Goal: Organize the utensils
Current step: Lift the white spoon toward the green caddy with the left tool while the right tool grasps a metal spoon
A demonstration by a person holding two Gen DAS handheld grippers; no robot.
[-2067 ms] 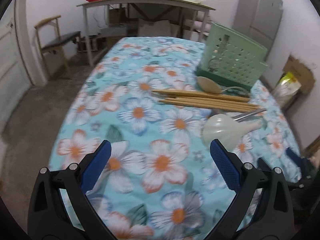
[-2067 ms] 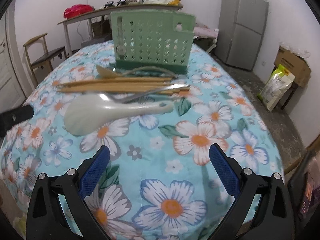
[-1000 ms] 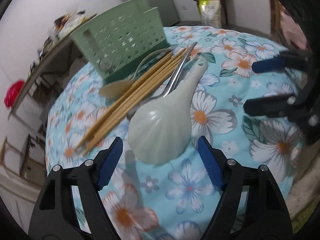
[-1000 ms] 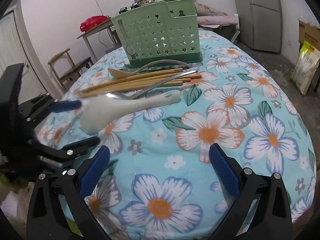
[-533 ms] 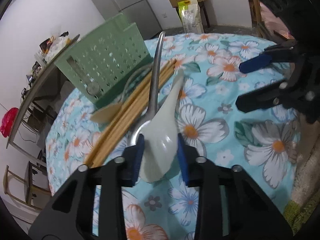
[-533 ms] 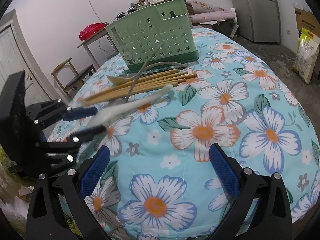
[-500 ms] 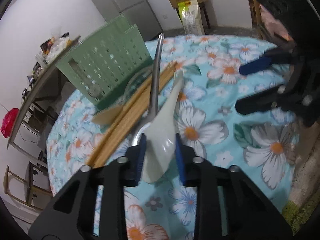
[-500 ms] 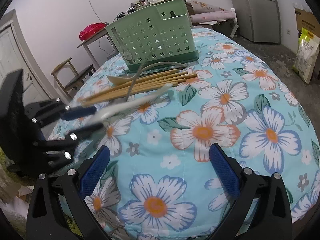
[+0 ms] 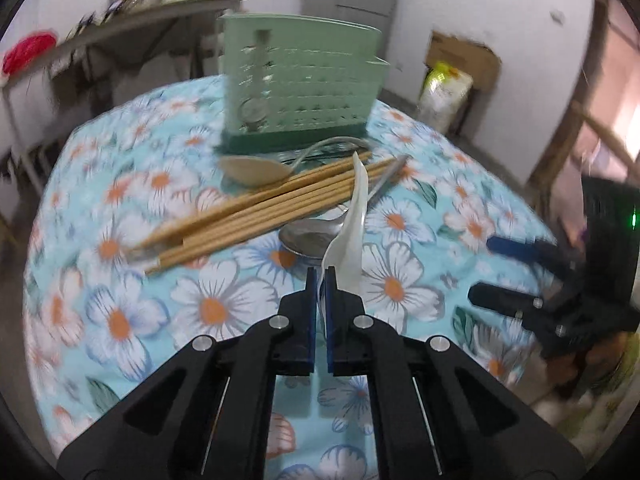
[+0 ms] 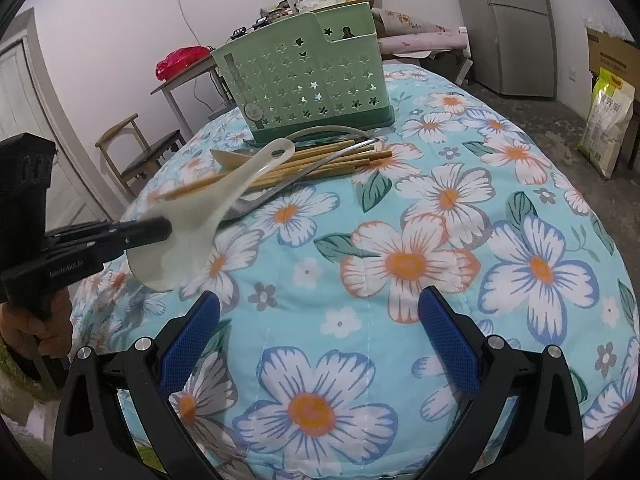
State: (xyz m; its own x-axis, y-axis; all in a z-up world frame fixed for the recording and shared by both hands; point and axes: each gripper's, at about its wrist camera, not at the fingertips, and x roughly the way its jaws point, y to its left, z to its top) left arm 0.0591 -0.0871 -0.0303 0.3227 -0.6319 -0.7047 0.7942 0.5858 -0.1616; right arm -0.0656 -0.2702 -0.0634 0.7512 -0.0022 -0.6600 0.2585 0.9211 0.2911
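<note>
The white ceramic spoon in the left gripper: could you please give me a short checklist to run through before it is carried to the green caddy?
1. Grip: left gripper has just closed on the white spoon by the bowl's rim: ok.
2. Spoon clear of the tablecloth: looks lifted, handle toward the caddy: ok.
3. Grip security: thin rim hold, long handle hanging free; may swivel: cannot tell.
4. Metal spoon and chopsticks left behind on the cloth: ok.
5. Green caddy upright; free slot inside: cannot tell.
6. Right gripper open, empty, away from the path: ok.
</note>
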